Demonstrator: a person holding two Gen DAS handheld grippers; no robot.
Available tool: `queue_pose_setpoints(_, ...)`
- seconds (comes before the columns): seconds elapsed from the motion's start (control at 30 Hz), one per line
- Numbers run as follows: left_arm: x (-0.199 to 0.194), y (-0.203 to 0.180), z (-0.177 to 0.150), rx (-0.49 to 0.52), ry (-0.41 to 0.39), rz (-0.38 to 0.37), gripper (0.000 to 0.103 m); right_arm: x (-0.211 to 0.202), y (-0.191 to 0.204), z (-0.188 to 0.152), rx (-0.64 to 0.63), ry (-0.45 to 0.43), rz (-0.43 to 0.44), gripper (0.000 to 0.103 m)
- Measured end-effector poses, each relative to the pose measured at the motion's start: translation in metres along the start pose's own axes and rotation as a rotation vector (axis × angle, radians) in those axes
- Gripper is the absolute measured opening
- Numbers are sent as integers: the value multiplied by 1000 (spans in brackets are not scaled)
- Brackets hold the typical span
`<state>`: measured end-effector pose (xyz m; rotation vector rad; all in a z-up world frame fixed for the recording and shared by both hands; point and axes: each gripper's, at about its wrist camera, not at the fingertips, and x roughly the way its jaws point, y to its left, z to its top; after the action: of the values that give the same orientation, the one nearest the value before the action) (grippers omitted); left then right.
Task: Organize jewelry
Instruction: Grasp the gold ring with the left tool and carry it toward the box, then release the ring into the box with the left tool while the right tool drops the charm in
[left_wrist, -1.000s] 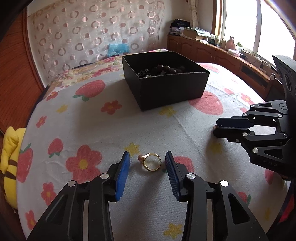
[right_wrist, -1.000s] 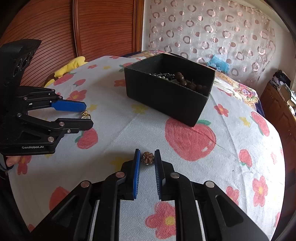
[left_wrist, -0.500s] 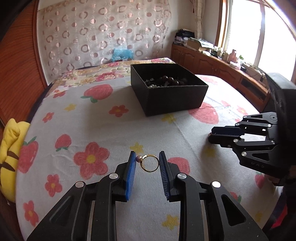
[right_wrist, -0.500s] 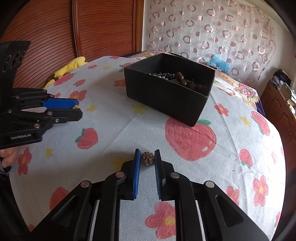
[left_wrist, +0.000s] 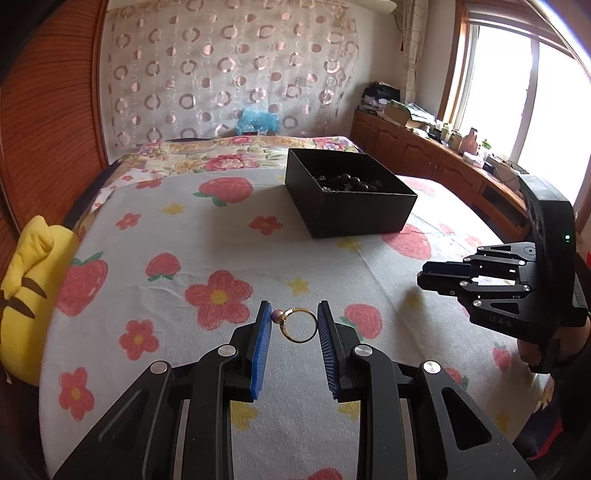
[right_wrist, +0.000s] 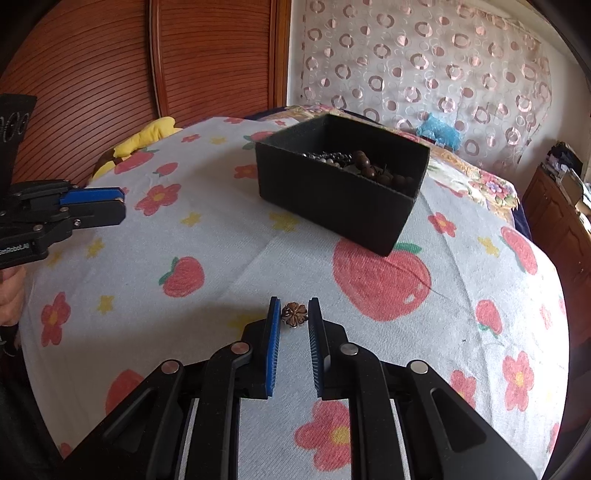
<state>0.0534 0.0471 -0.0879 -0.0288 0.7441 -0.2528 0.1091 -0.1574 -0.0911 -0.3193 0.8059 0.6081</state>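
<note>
My left gripper (left_wrist: 293, 323) is shut on a gold ring (left_wrist: 298, 325) with a pink bead and holds it above the flowered bed cover. My right gripper (right_wrist: 293, 315) is shut on a small brown flower-shaped piece (right_wrist: 294, 314), held low over the cover. A black open box (left_wrist: 347, 195) with dark bead strings inside stands farther back; it also shows in the right wrist view (right_wrist: 340, 184). The right gripper shows at the right of the left wrist view (left_wrist: 443, 278), and the left gripper at the left of the right wrist view (right_wrist: 110, 206).
A yellow plush toy (left_wrist: 26, 291) lies at the bed's left edge by the wooden headboard (right_wrist: 147, 74). Wooden cabinets (left_wrist: 424, 155) with clutter run under the window on the right. A blue bag (left_wrist: 256, 122) sits behind the bed.
My left gripper closed on the gold ring and lifted it up off the cover. My right gripper kept still with the brown flower piece in it.
</note>
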Motion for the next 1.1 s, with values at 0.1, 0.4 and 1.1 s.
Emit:
queue_pose_setpoints(0.1, 0, -1, -2, 1, -2, -9, 24, -11, 6, 4, -14, -32, 7, 17)
queue_pose_setpoints(0.4, -5, -5, 4, 9, -26, -24, 24, -36, -5, 47, -11, -122, -46, 17)
queue_pose_setpoints(1.1, 19, -16, 85, 88, -79, -7, 24, -6, -66, 118, 99, -157, -67, 17)
